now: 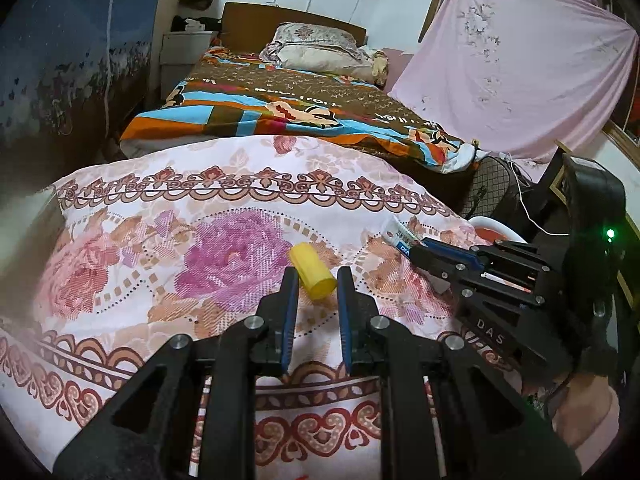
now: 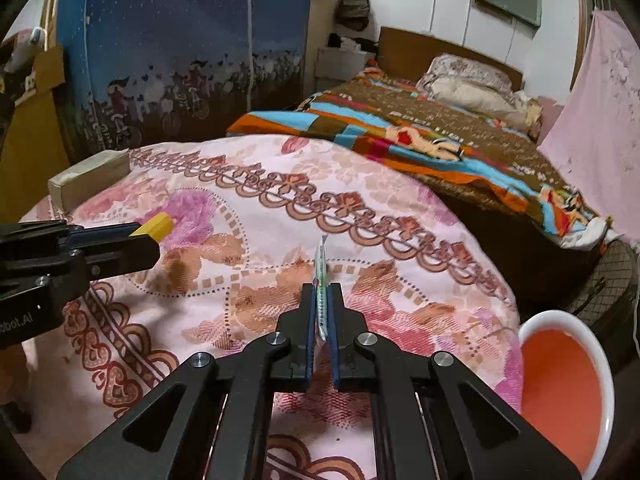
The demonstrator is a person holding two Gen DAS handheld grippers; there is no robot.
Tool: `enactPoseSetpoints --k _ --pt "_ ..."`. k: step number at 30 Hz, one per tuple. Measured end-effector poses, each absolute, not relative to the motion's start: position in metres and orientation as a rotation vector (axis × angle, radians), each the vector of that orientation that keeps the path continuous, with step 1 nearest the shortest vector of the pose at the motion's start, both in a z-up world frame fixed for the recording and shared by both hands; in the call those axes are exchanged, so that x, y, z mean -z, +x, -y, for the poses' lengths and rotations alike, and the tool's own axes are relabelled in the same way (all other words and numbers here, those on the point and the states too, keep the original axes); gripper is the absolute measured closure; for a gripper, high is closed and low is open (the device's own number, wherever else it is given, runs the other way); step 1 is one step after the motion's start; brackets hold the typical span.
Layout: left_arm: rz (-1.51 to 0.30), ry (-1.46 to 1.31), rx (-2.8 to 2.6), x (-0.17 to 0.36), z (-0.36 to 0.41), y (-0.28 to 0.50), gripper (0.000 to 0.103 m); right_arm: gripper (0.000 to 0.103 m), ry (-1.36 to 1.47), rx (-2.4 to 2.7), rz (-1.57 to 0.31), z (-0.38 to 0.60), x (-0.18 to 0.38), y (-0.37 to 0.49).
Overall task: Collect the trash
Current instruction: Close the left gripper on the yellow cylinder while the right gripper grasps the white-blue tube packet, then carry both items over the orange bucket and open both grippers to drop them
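A short yellow cylinder lies on the pink floral cloth. Its near end sits between the pads of my left gripper, which is shut on it. In the right wrist view the same cylinder sticks out past the left gripper's tip. My right gripper is shut on a thin green-and-white packet that stands on edge between its pads. From the left wrist view, the packet pokes out of the right gripper at the cloth's right edge.
A white bin with an orange inside stands low beside the cloth's right edge. A beige box rests at the far left corner. Behind are a bed with a colourful blanket, a hanging pink sheet and a blue wardrobe.
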State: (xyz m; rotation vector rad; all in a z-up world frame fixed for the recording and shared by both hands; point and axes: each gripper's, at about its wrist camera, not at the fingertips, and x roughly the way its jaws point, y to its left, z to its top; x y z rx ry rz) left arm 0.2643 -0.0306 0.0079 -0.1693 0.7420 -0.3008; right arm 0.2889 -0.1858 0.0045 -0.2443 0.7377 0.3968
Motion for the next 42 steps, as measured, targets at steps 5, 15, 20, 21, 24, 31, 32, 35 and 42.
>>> enactPoseSetpoints --k 5,15,20,21,24,31,32,35,42 --pt "-0.755 -0.182 0.294 -0.005 0.030 0.266 0.099 0.095 -0.267 -0.351 -0.729 0.183 -0.004 0.287" --pt "-0.762 -0.201 0.293 -0.003 0.027 0.267 0.099 0.073 -0.250 -0.359 -0.740 0.188 -0.003 0.288" --pt "-0.762 -0.201 0.295 -0.003 0.027 0.267 0.099 0.076 -0.258 -0.336 -0.783 0.186 0.002 0.293" --pt "-0.762 -0.201 0.295 -0.003 0.027 0.266 0.099 0.083 -0.260 -0.340 -0.786 0.186 0.003 0.292" --pt "-0.761 -0.201 0.295 -0.003 0.027 0.266 0.099 0.085 -0.268 -0.344 -0.775 0.185 0.002 0.290" --pt "-0.726 -0.173 0.311 -0.009 0.033 0.262 0.099 0.086 -0.240 -0.339 -0.655 0.192 -0.012 0.274" --pt "-0.715 -0.166 0.314 -0.010 0.034 0.260 0.099 0.086 -0.228 -0.339 -0.626 0.195 -0.016 0.270" --pt "-0.665 -0.141 0.322 -0.018 0.039 0.254 0.099 0.085 -0.184 -0.327 -0.518 0.205 -0.029 0.255" --pt "-0.526 -0.079 0.331 -0.042 0.054 0.236 0.099 0.085 -0.101 -0.312 -0.331 0.225 -0.050 0.229"
